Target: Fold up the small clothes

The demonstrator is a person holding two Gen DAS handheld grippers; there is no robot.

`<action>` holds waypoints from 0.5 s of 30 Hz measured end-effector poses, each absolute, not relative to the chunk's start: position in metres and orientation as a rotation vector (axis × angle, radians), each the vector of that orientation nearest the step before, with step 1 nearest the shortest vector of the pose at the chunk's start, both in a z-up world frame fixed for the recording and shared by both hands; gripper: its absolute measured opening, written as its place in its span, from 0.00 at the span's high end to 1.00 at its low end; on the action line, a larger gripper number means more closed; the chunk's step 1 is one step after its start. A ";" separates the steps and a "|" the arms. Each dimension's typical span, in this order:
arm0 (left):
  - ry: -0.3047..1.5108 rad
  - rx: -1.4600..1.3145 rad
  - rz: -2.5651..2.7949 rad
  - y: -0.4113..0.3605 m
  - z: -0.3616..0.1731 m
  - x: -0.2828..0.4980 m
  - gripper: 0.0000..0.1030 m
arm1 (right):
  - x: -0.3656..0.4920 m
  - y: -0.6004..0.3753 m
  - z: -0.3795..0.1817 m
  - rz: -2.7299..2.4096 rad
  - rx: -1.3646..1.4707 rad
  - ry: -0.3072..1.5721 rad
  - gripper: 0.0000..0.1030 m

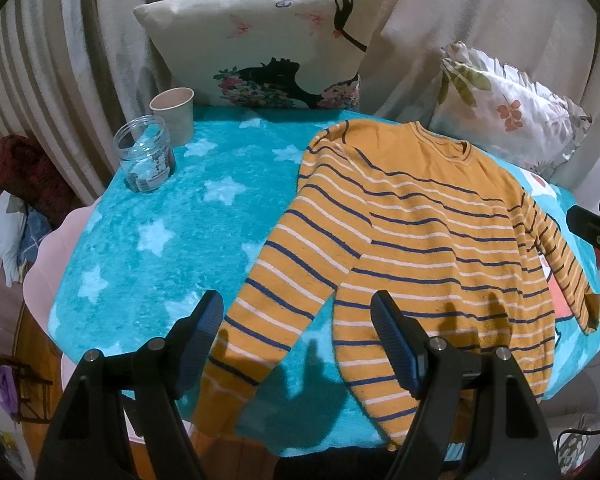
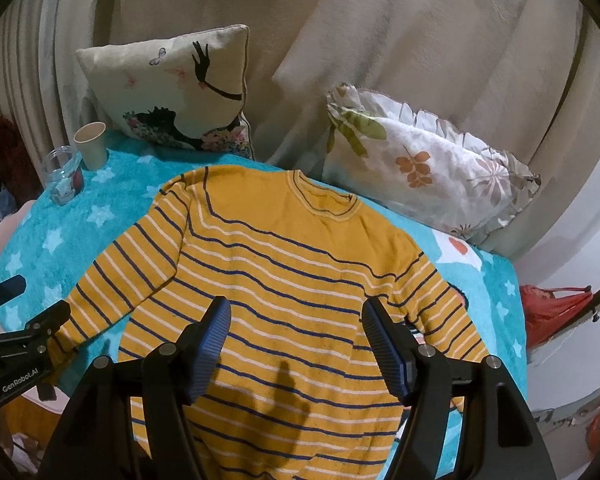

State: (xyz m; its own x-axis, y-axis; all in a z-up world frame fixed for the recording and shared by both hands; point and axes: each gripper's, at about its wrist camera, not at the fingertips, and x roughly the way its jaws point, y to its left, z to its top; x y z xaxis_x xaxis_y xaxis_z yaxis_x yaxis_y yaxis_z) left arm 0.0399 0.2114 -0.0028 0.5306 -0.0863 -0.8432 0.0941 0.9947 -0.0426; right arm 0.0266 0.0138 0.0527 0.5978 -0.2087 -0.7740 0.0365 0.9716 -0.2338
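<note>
A mustard-yellow sweater (image 1: 412, 216) with navy and white stripes lies flat, front up, on a turquoise star blanket (image 1: 152, 216), collar toward the pillows. It also shows in the right wrist view (image 2: 284, 264). Both sleeves are spread out to the sides and hang toward the near edge. My left gripper (image 1: 298, 312) is open and empty, hovering above the left sleeve (image 1: 260, 320) near the hem. My right gripper (image 2: 296, 320) is open and empty above the sweater's lower body. The left gripper's body shows at the left edge of the right wrist view (image 2: 20, 344).
A clear glass jar (image 1: 146, 156) and a paper cup (image 1: 174, 114) stand at the blanket's far left corner. A pillow with a woman silhouette (image 1: 268, 44) and a floral pillow (image 1: 508, 112) lean against the curtain behind. A red bag (image 2: 556, 308) hangs at the right.
</note>
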 end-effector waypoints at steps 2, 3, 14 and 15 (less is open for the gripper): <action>1.007 0.011 -0.107 0.210 -0.003 0.040 0.27 | 0.026 0.012 0.052 -0.143 -0.198 0.924 0.30; 1.008 0.013 -0.106 0.209 -0.003 0.040 0.27 | 0.026 0.011 0.051 -0.143 -0.196 0.924 0.30; 1.011 0.018 -0.072 0.186 -0.001 0.035 0.27 | 0.027 -0.025 0.008 -0.053 -0.122 1.022 0.27; 1.008 0.020 -0.070 0.182 0.001 0.033 0.27 | 0.023 -0.039 -0.003 -0.049 -0.104 1.050 0.27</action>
